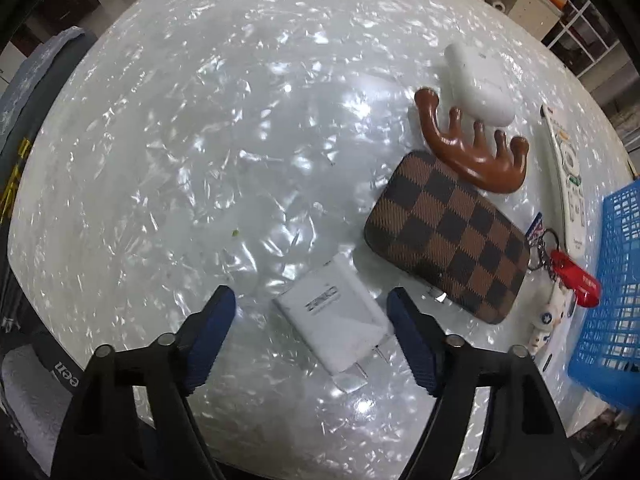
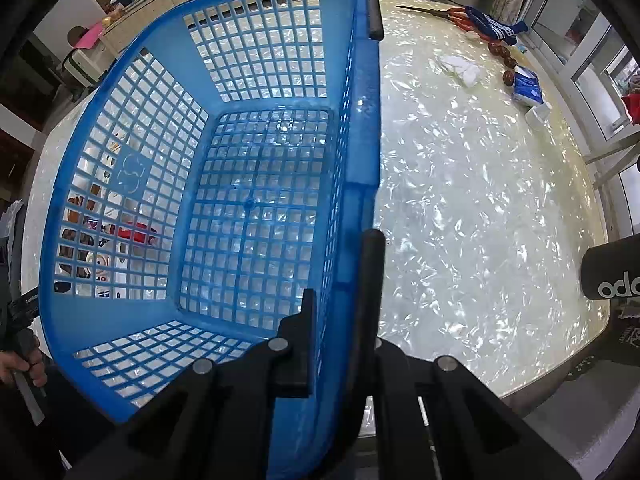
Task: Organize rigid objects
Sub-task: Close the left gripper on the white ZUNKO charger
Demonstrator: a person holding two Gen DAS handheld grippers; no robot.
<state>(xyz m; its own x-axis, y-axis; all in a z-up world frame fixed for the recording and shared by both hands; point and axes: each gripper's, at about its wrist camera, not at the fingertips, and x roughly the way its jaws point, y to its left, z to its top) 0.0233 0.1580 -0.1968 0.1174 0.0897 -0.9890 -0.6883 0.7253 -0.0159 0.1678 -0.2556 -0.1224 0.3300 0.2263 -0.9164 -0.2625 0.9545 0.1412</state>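
Straddling white charger (image 1: 335, 328) flat on table (image 1: 200, 140), left gripper (image 1: 311, 312) wide open, fingers clear, right gripper (image 2: 340, 304) clamped on blue basket (image 2: 360, 120) wall, checkered case (image 1: 446, 236) beside charger.

The tabletop (image 1: 160, 160) is white with a glinting mother-of-pearl fleck. Beside the brown-and-dark-brown checkered case (image 1: 448, 236) lie a plain white charger (image 1: 336, 324), a glossy reddish-brown wooden comb (image 1: 472, 148), a white earbud case (image 1: 480, 84) and a red keychain tag (image 1: 576, 284). The latticed basket (image 2: 360, 120) is bright blue.
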